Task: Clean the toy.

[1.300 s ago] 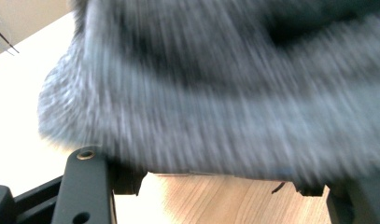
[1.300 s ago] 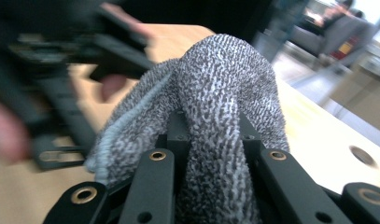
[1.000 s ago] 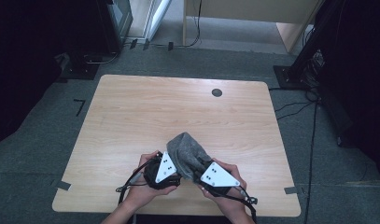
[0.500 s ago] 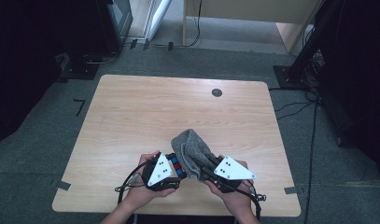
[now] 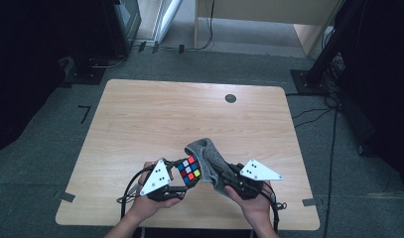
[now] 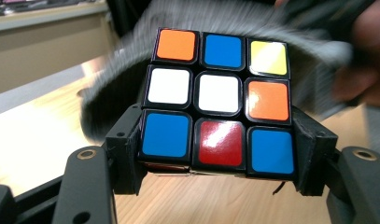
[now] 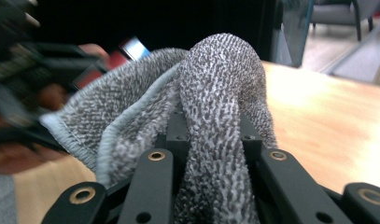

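The left tongs (image 5: 182, 177) squeezed a colorful puzzle cube (image 6: 220, 100) by its two sides and held it above the wooden tabletop (image 5: 155, 119), near the front edge. The right tongs (image 5: 220, 174) pinched a gray towel (image 7: 215, 93). The towel sat just beside the cube, on its right.

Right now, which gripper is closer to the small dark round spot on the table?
Right. The right gripper, holding the grey cloth, sits below the dark spot; the left gripper, clamping the cube, lies farther left.

A lab-like recording room: bare wooden table (image 5: 155, 119), grey carpet floor (image 5: 50, 144), dark stands and trailing cables (image 5: 313, 111).
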Motion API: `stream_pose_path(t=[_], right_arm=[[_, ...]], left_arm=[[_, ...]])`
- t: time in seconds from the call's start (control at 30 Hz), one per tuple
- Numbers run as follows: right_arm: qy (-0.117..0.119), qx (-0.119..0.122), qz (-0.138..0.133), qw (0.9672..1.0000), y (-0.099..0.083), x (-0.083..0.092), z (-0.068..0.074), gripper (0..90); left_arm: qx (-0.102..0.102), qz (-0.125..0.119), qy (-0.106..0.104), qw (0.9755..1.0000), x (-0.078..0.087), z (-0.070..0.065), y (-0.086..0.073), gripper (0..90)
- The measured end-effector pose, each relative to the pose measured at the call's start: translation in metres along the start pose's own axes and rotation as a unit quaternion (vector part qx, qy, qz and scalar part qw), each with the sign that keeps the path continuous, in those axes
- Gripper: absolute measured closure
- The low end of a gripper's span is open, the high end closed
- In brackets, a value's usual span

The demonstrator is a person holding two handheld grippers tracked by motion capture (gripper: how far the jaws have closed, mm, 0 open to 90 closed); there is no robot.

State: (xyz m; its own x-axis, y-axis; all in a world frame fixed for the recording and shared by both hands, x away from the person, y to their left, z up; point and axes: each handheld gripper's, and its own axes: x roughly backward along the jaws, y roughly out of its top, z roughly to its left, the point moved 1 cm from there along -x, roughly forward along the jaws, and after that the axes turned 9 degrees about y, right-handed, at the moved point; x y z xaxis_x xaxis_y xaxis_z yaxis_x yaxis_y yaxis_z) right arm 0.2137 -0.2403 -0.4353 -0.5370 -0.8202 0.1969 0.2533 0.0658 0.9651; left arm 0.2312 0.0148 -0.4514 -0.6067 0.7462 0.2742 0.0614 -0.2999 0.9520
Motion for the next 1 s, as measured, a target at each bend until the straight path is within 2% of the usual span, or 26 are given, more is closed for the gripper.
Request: stream_pose_path(t=[0.07,0.1,0.17,0.23,0.3,0.33,0.43,0.5,0.57,0.6,0.67,0.73,0.83,0.9,0.97,1.0], right_arm=[[0.036,0.000,-0.022,0.9991,0.006,0.001,0.009,74.4],[0.037,0.009,-0.021,0.9990,0.009,-0.001,0.014,74.4],[0.022,0.026,-0.016,0.9993,0.009,-0.003,0.017,74.5],[0.014,0.013,-0.019,0.9996,0.005,-0.004,0.012,74.5],[-0.008,0.008,-0.007,0.9999,-0.002,-0.004,0.004,74.5],[-0.012,0.002,-0.005,0.9999,-0.003,-0.003,0.001,74.6],[-0.011,0.001,-0.009,0.9999,-0.001,-0.001,0.004,74.5],[0.006,0.014,-0.018,0.9997,0.004,-0.001,0.013,74.4],[0.013,0.031,-0.024,0.9992,0.008,-0.002,0.022,74.4],[0.009,0.034,-0.026,0.9991,0.009,-0.002,0.022,74.4],[0.000,0.020,-0.031,0.9993,0.007,-0.002,0.018,74.5],[-0.017,0.014,-0.026,0.9994,0.002,-0.002,0.011,74.6],[-0.008,-0.007,-0.034,0.9994,0.001,0.001,0.007,74.6],[0.017,-0.005,-0.052,0.9985,0.006,0.003,0.012,74.5],[0.040,0.012,-0.057,0.9975,0.012,0.001,0.022,74.4],[0.035,0.024,-0.052,0.9977,0.013,-0.001,0.026,74.5]], left_arm=[[-0.006,0.007,0.000,1.0000,-0.002,-0.002,-0.002,34.4],[-0.006,0.003,-0.004,1.0000,-0.002,-0.003,-0.002,34.4],[-0.007,-0.004,-0.004,1.0000,0.001,-0.003,0.000,34.4],[0.000,-0.016,-0.013,0.9998,0.004,-0.001,0.001,34.4],[0.010,-0.025,-0.022,0.9994,0.006,0.002,0.002,34.4],[0.012,-0.026,-0.023,0.9993,0.006,0.002,0.002,34.4],[0.005,-0.020,-0.019,0.9996,0.004,0.001,0.001,34.4],[-0.005,-0.010,-0.011,0.9999,0.002,-0.001,-0.001,34.4],[0.003,-0.017,-0.013,0.9998,0.003,-0.001,-0.001,34.4],[0.007,-0.021,-0.012,0.9997,0.004,-0.001,0.000,34.4],[0.014,-0.036,-0.014,0.9992,0.008,0.000,0.003,34.4],[0.014,-0.041,-0.016,0.9989,0.010,0.001,0.005,34.4],[0.021,-0.042,-0.018,0.9987,0.009,0.001,0.005,34.4],[0.009,-0.029,-0.007,0.9995,0.006,-0.001,0.003,34.4],[-0.003,-0.024,-0.003,0.9997,0.005,-0.003,0.002,34.4],[-0.002,-0.027,-0.003,0.9996,0.006,-0.003,0.002,34.4]])
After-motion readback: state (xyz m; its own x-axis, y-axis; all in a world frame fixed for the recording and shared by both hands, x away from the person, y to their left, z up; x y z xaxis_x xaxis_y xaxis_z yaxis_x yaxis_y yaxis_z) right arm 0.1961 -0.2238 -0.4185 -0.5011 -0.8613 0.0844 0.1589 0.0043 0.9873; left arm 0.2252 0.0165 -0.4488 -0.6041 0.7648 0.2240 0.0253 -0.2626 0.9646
